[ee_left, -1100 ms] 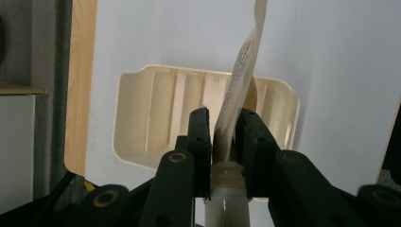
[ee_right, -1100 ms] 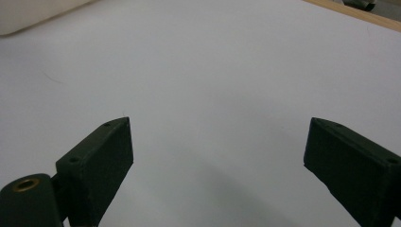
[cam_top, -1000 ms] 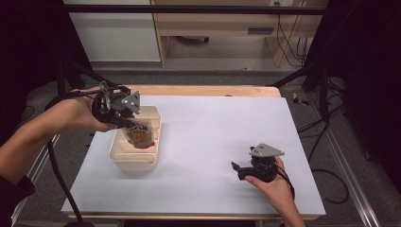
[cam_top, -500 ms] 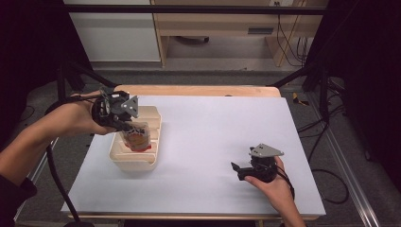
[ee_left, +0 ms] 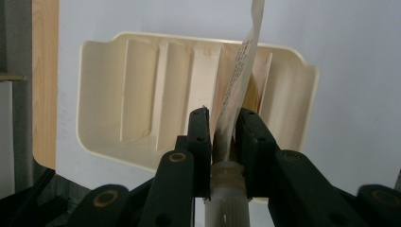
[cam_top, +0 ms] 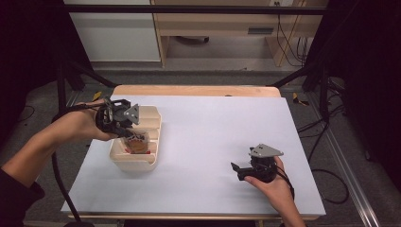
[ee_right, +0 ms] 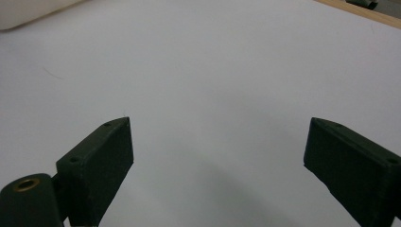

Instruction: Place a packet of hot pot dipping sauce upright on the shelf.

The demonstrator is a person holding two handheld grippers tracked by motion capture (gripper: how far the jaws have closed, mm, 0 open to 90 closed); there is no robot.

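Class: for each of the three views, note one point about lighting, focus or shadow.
High view: table brightly lit, surroundings dark. Left gripper view: pouch is blurred so close to the lens. Right gripper view: soft shadow on the table between open jaws of the right gripper.

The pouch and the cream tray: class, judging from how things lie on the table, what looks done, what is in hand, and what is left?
Done: the left gripper has the spouted pouch clamped near its cap. In hand: the pouch hangs at the slotted cream tray, its lower end down among the dividers, seen from the high view. Left: probably letting go; whether it is being put in or taken out cannot be told. The right gripper rests open on the white table, idle.
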